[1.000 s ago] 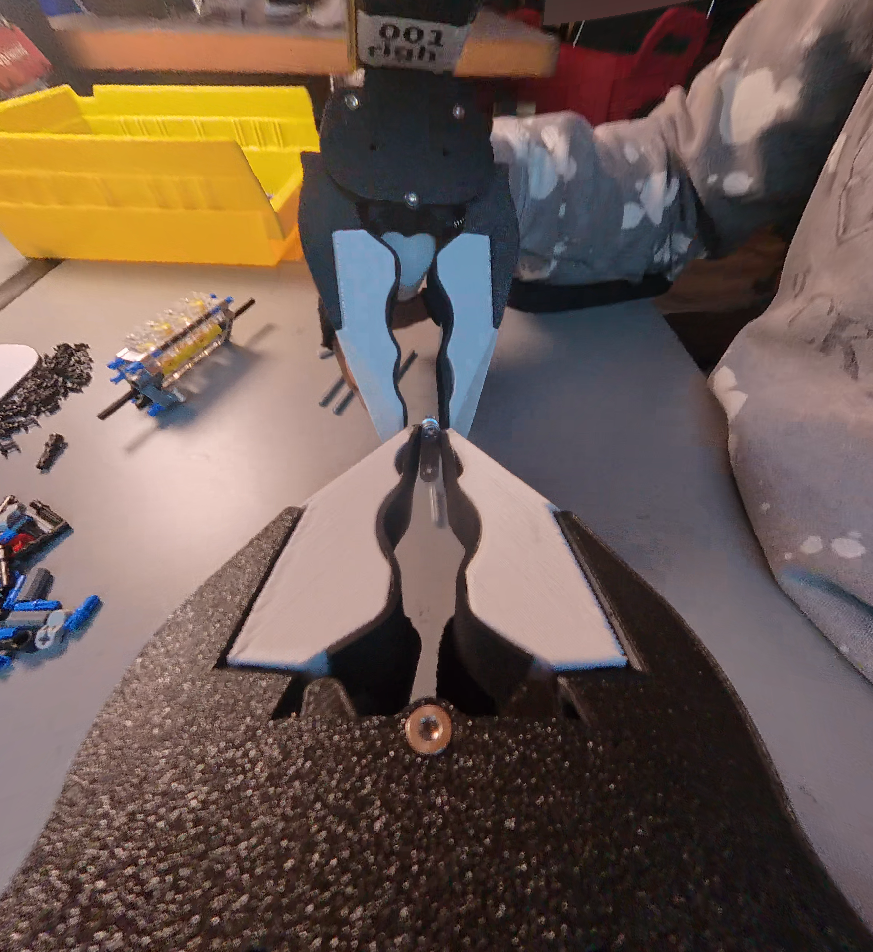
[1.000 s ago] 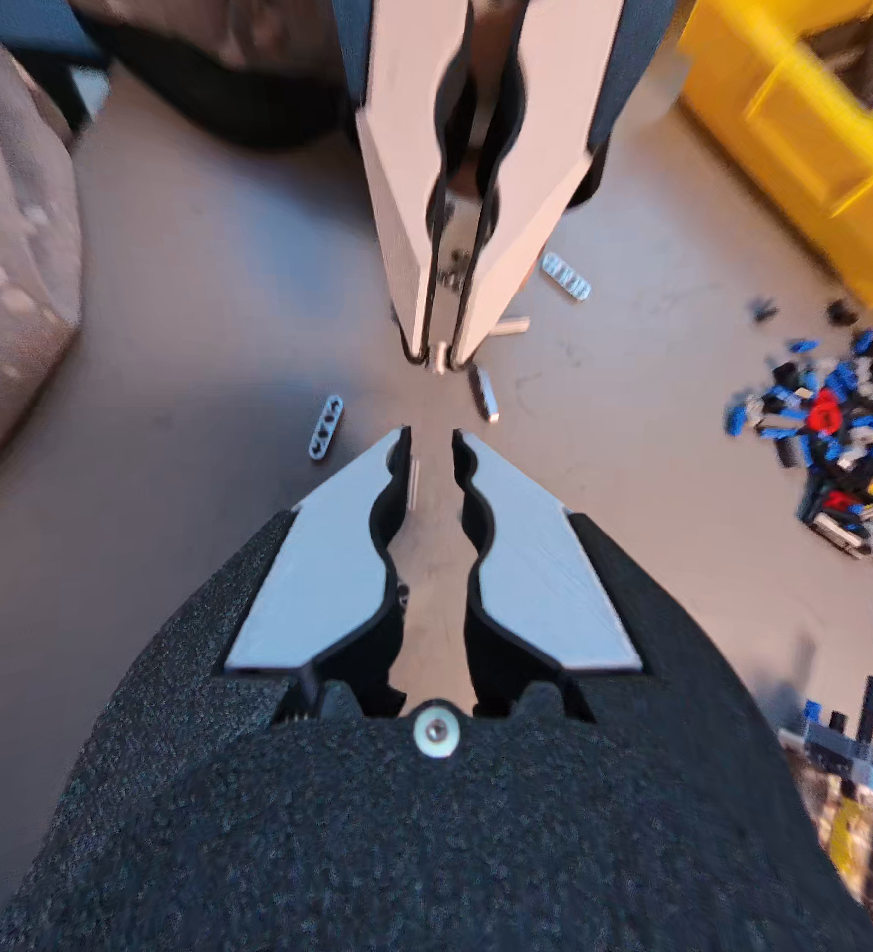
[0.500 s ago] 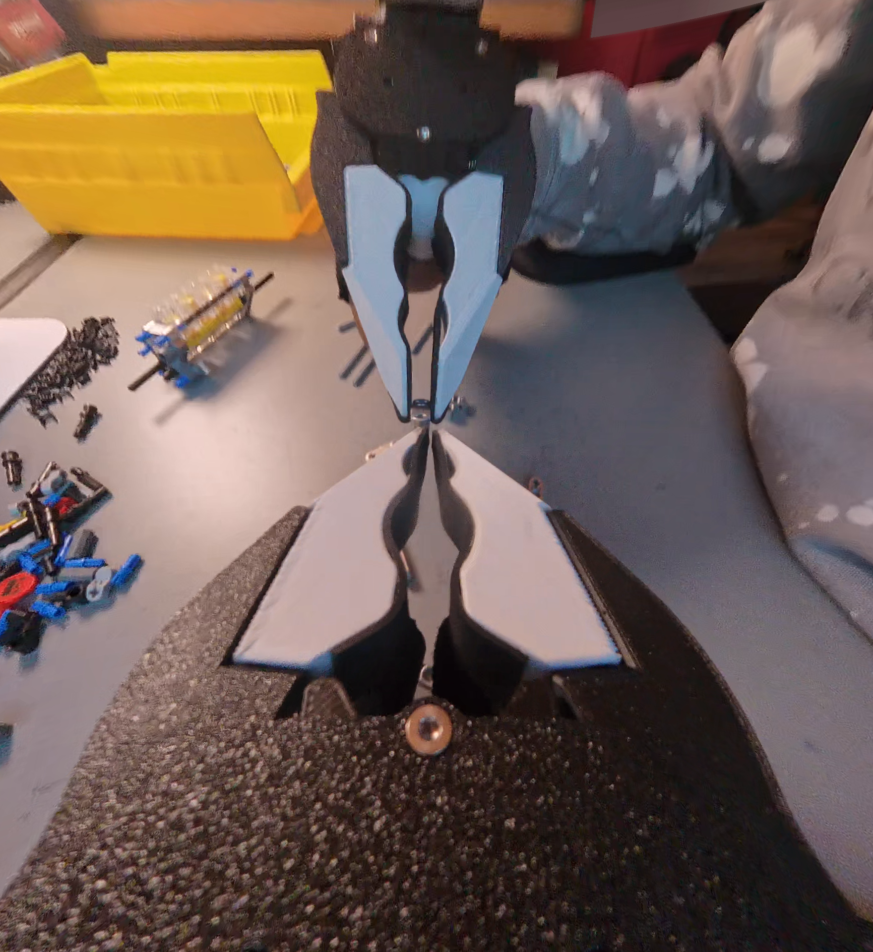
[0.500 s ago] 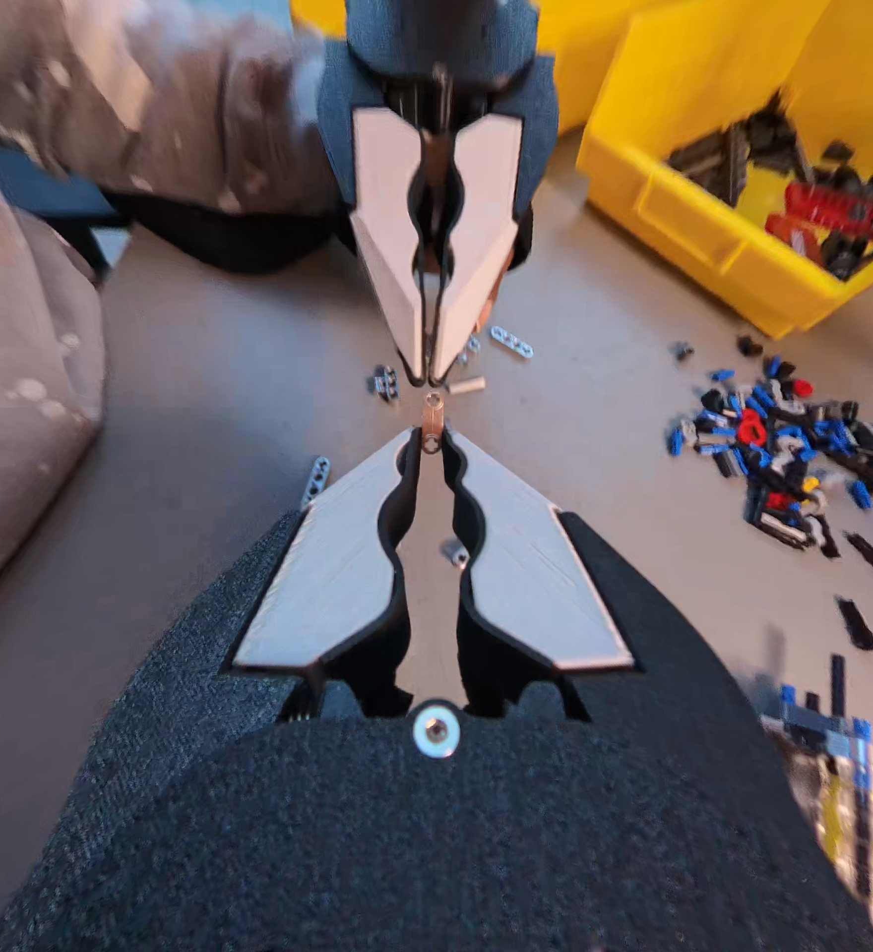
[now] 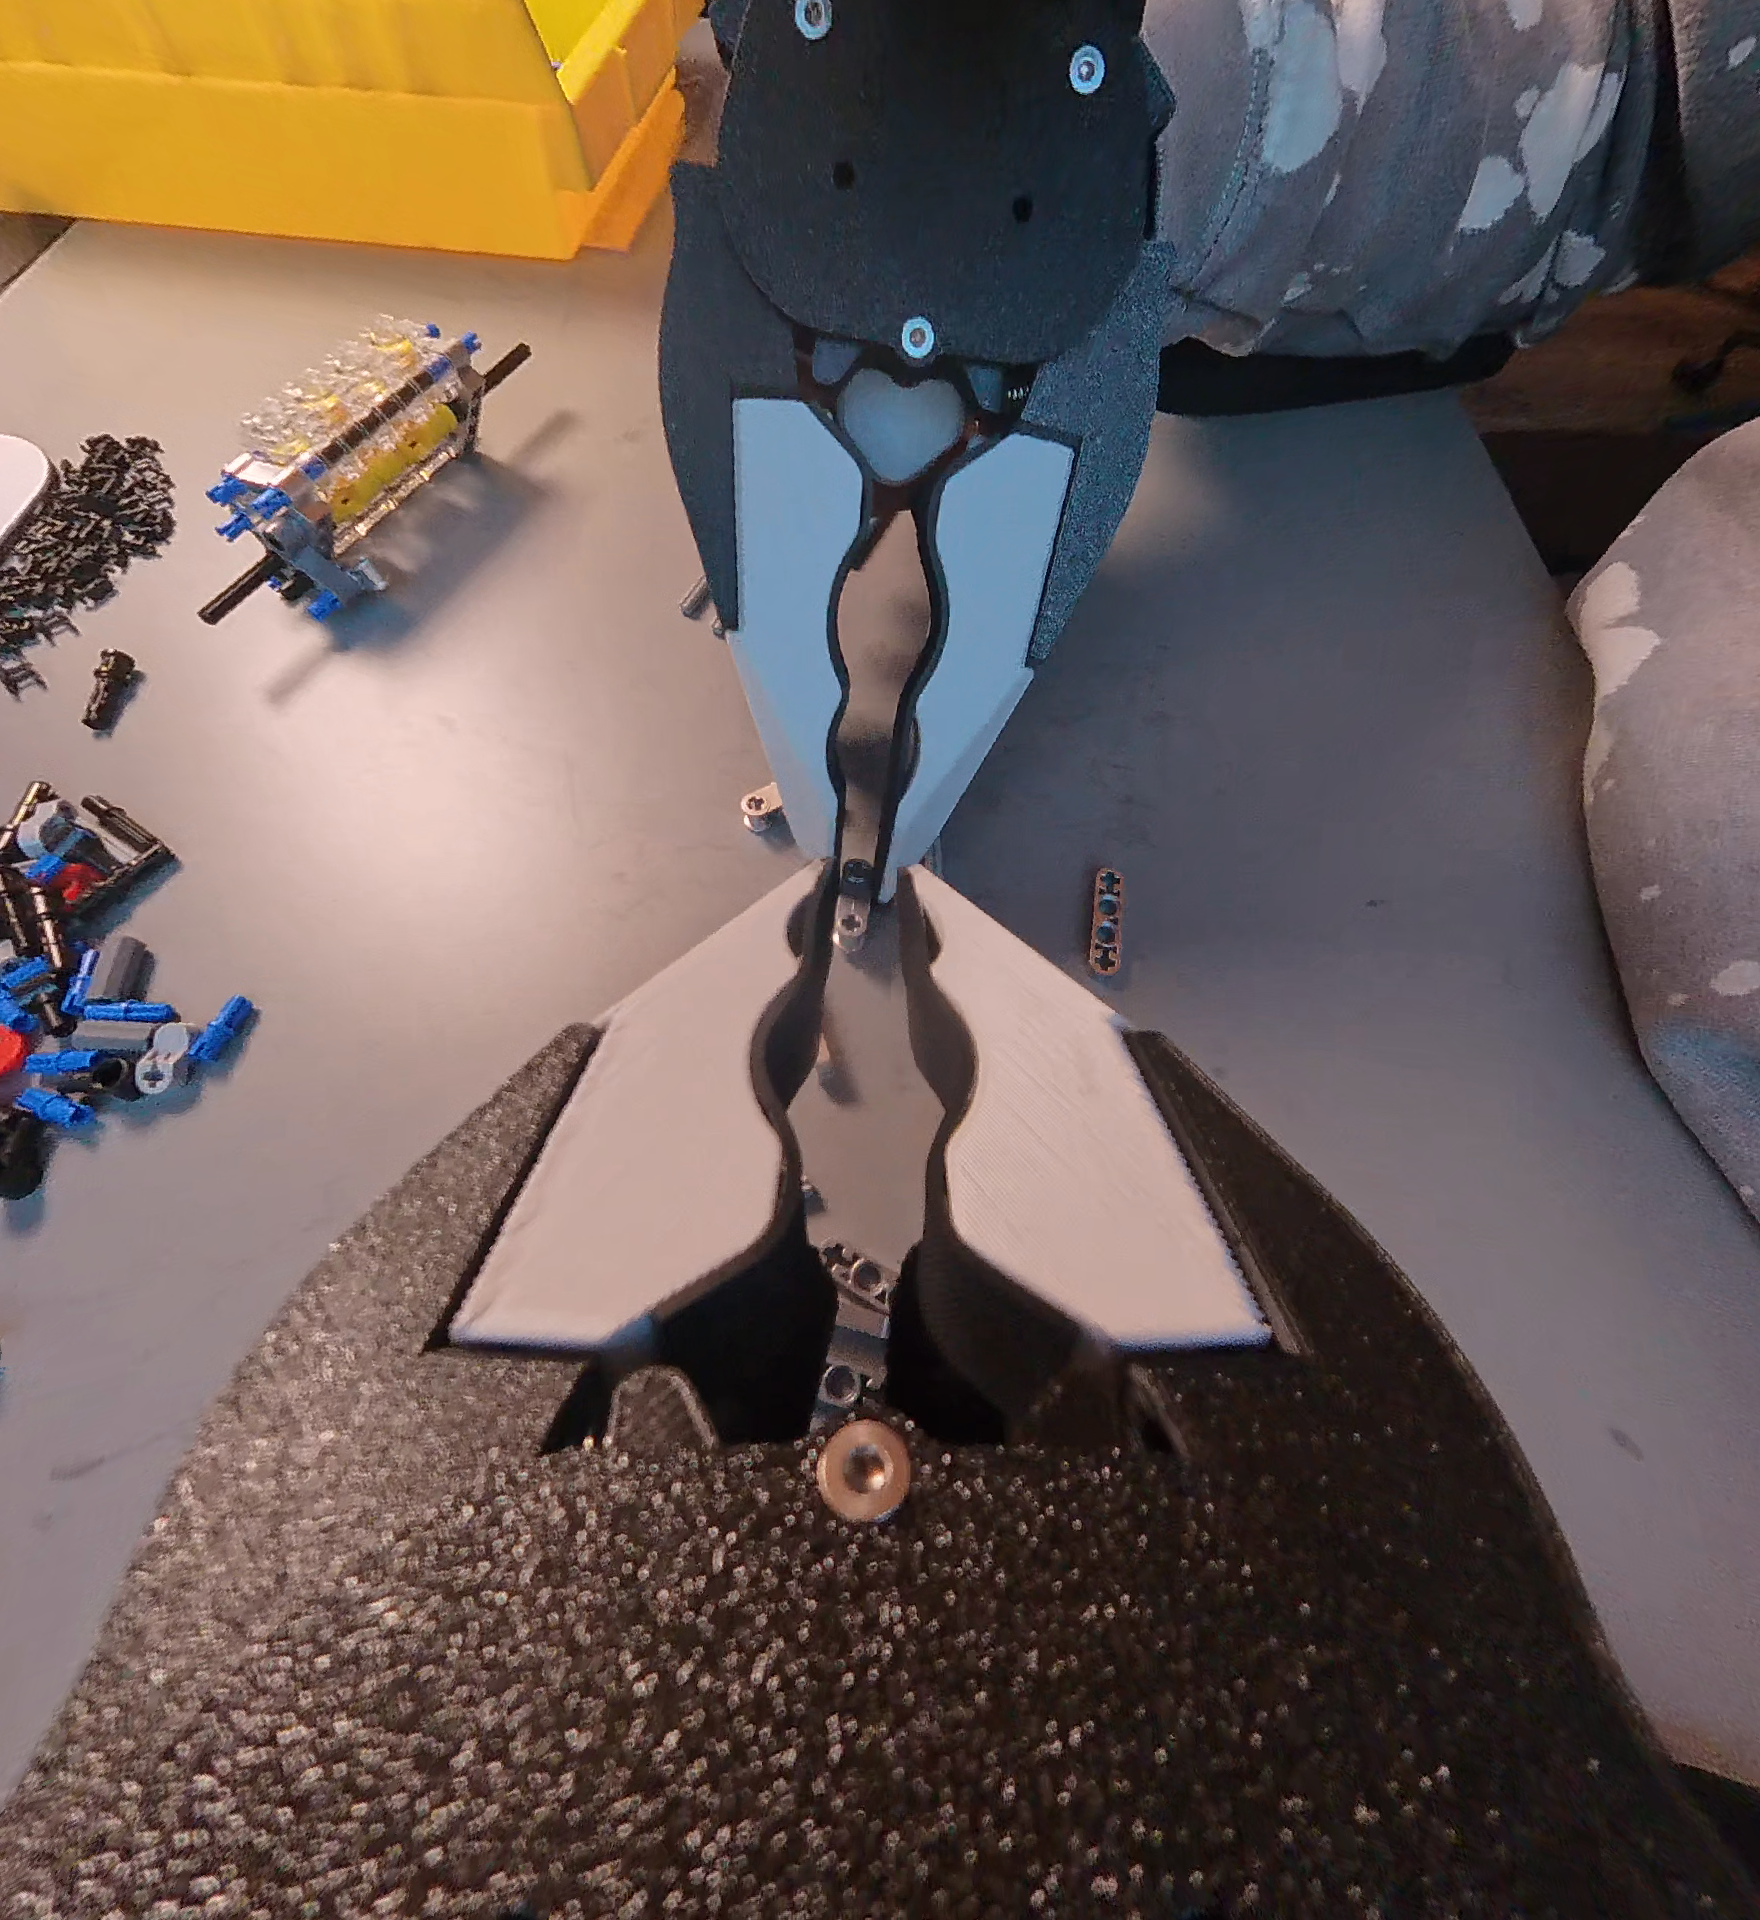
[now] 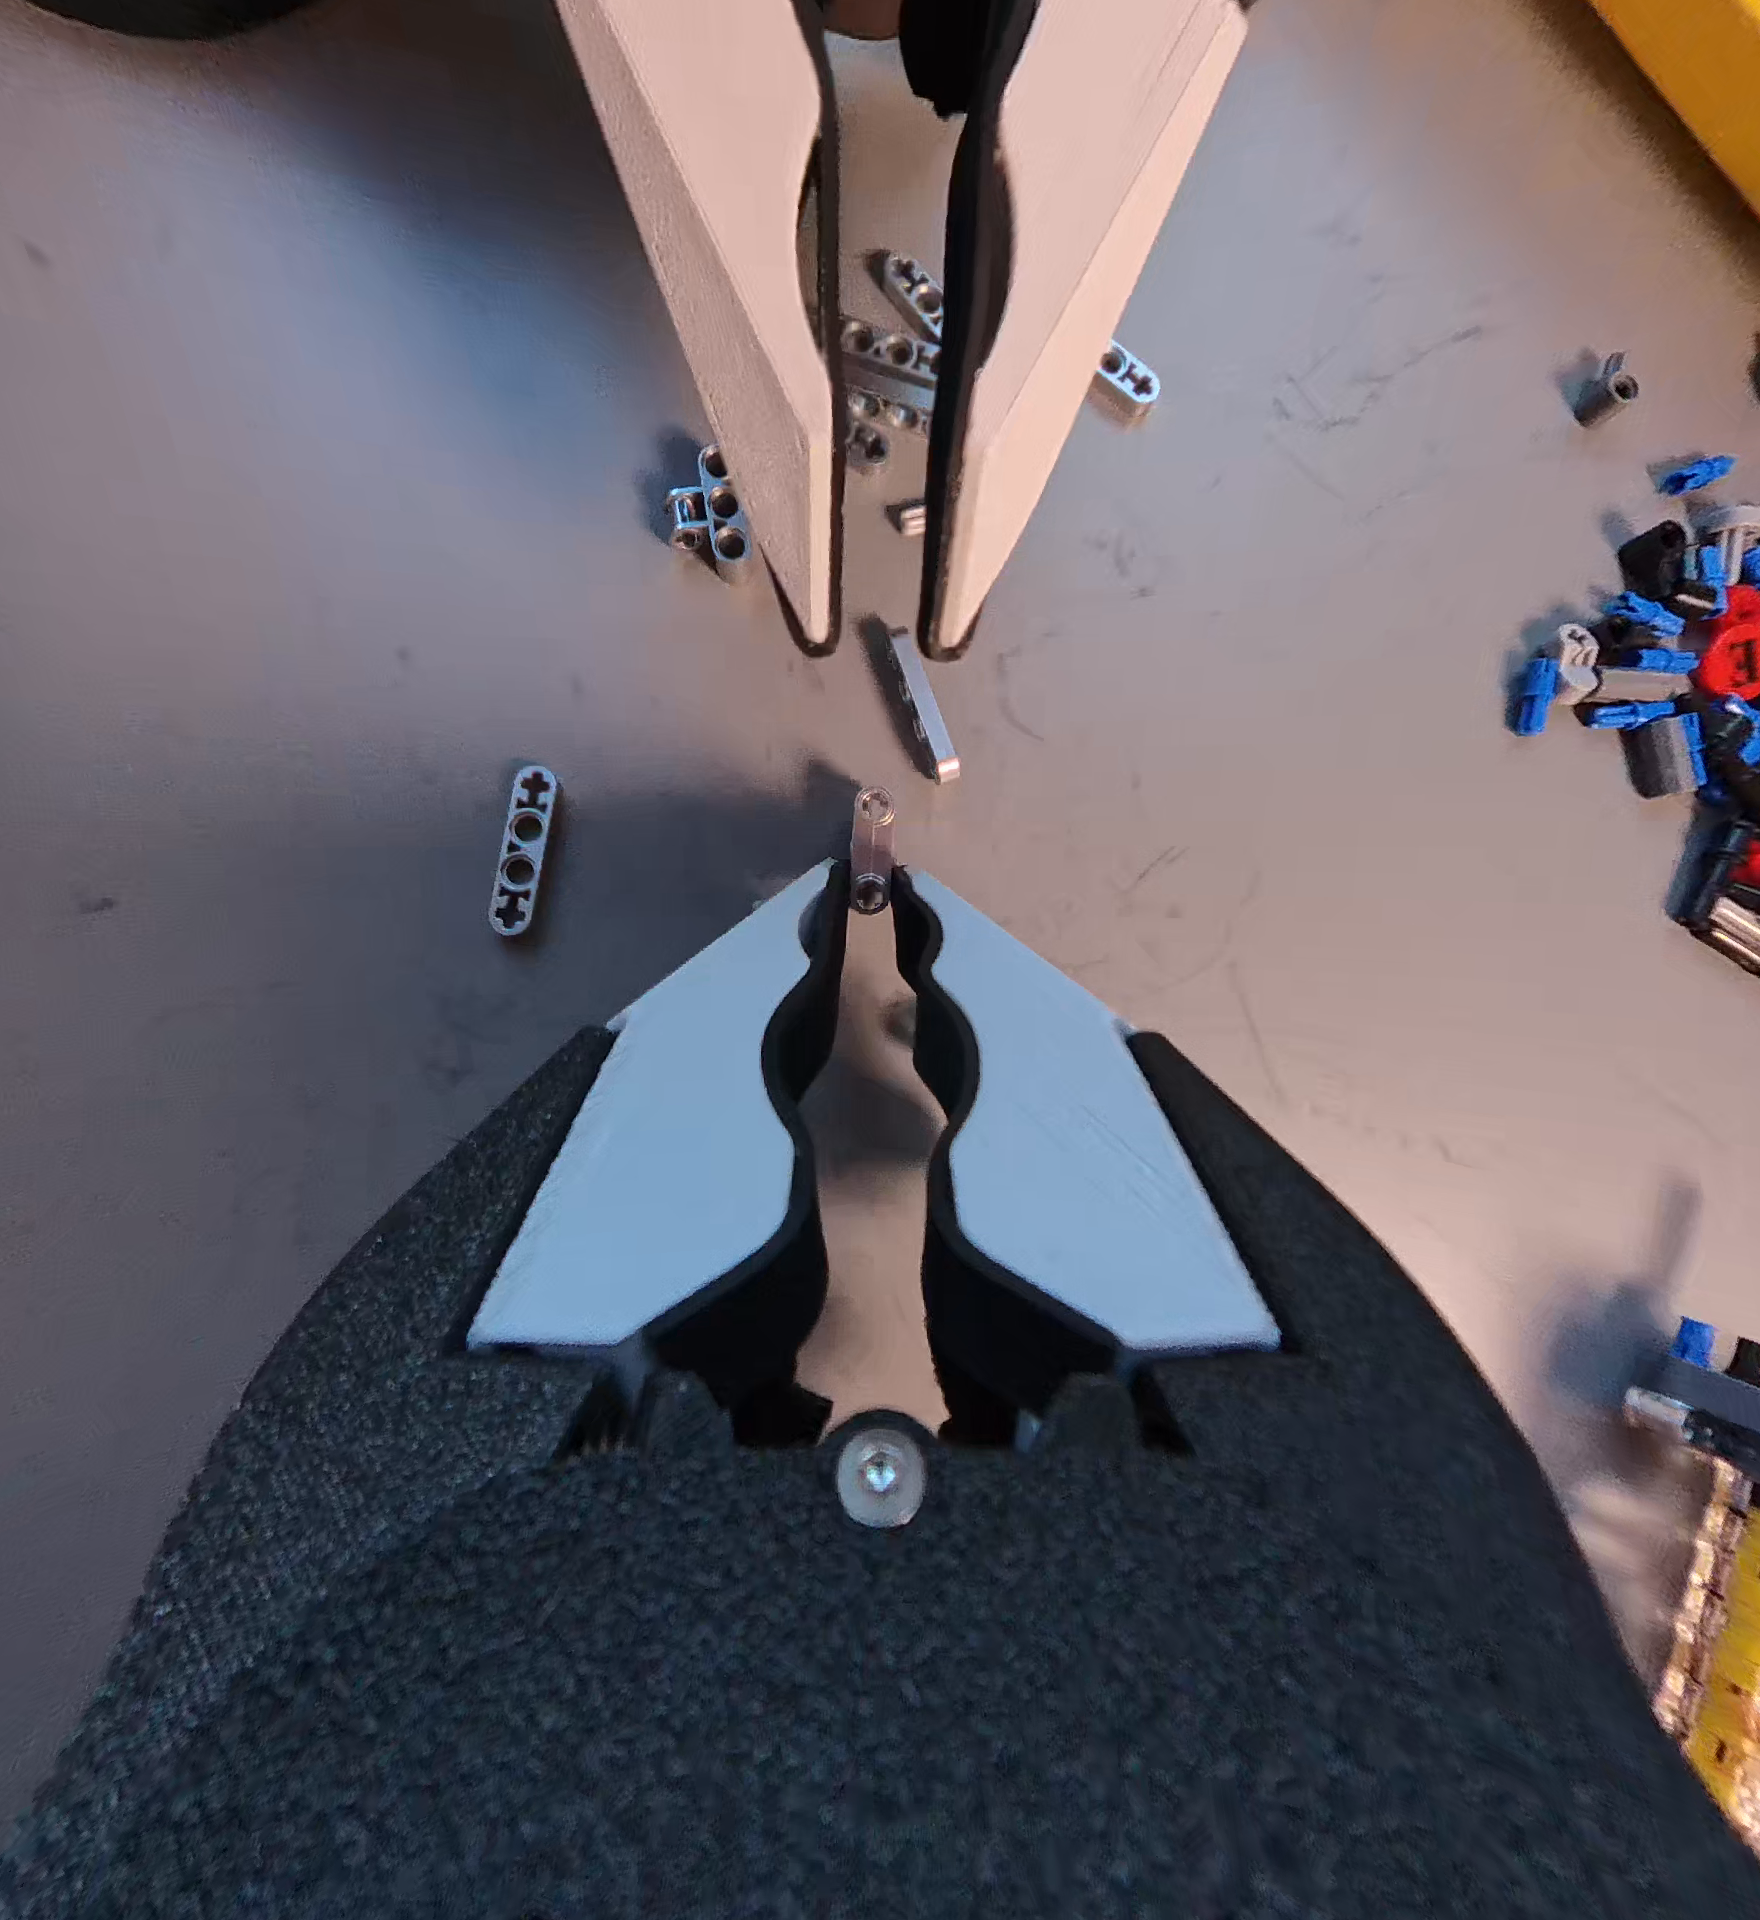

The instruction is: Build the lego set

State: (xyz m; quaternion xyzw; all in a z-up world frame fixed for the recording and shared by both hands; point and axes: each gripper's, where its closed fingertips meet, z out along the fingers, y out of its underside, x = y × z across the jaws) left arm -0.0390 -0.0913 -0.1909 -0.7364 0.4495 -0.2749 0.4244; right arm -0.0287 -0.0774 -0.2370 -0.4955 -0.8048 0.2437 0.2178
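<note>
My right gripper (image 6: 868,883) is shut on a small grey two-hole beam (image 6: 871,844), which sticks out past its tips above the grey table (image 6: 232,623). My left gripper (image 6: 881,639) faces it tip to tip, a short way off, open with nothing between its fingers. In the left wrist view the left gripper (image 5: 860,881) is open, and the right gripper (image 5: 860,864) comes down from above with the small beam (image 5: 850,920) at its tips, between the left fingertips.
A grey four-hole beam (image 6: 523,862) lies to the left and a long grey beam (image 6: 917,707) lies between the grippers. A heap of blue, black and red parts (image 6: 1728,675), a yellow bin (image 5: 284,125), a clear-and-yellow assembly (image 5: 356,488), black pins (image 5: 76,540) and a person's sleeve (image 5: 1427,156) are nearby. The gap from one gripper's tips to the other's is roughly 5 cm. Left tips and right tips are each some 20 cm from the clear-and-yellow assembly (image 5: 356,488). Seen from the right wrist view (image 6: 1758,1575) as well.
The left gripper held the small beam and has opened. The right gripper, open before, has shut on the beam and now holds it alone. The tips have drawn slightly apart.
</note>
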